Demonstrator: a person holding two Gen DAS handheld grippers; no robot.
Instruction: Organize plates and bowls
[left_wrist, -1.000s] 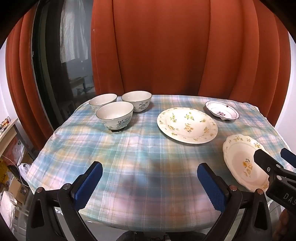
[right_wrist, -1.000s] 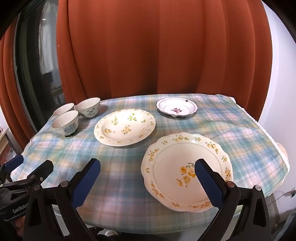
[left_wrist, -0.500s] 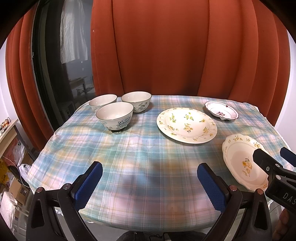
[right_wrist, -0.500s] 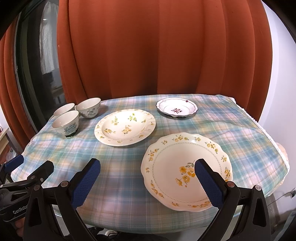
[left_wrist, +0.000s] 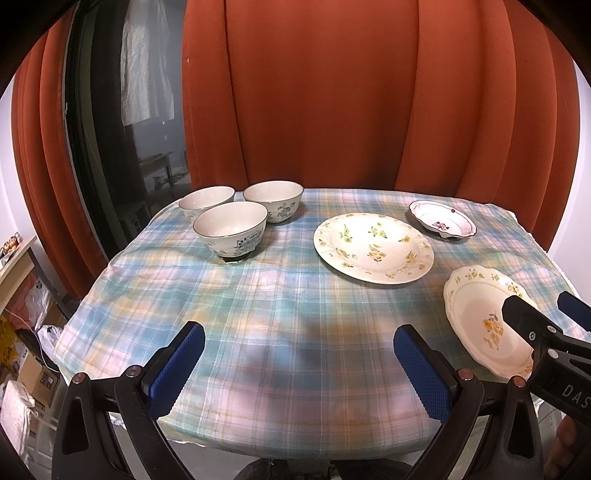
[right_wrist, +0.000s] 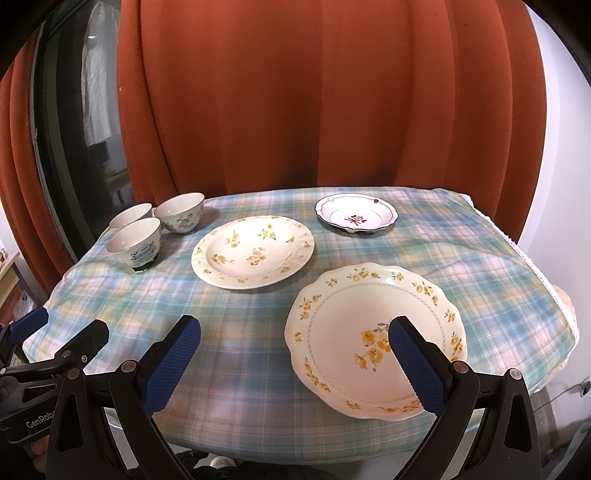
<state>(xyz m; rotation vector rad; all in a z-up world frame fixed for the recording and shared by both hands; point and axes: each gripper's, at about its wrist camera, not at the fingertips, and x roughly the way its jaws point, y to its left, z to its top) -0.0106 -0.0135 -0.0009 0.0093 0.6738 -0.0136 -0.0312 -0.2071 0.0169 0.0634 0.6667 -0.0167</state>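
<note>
**Clearance: near-left tabletop open, right side occupied**

The near-left tabletop (left_wrist: 258, 332) lies bare ahead of the wide-open left tongs (left_wrist: 299, 363). Three bowls (left_wrist: 231, 232) cluster at the far left, touching or nearly so. A large plate (left_wrist: 373, 247) blocks the centre. A scalloped plate (right_wrist: 373, 332) lies under the right tongs (right_wrist: 295, 363). A small dish (right_wrist: 356, 216) occupies the far right. A curtain (left_wrist: 332, 92) closes the rear.

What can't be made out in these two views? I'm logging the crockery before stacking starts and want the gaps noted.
- Scalloped plate: left wrist view, its near right part is hidden behind the right gripper.
- Rear bowl: right wrist view, largely hidden behind the front bowl.
- Small dish: its underside and what props it are too small to tell.
- Bowl interiors: rims hide their bottoms.
</note>
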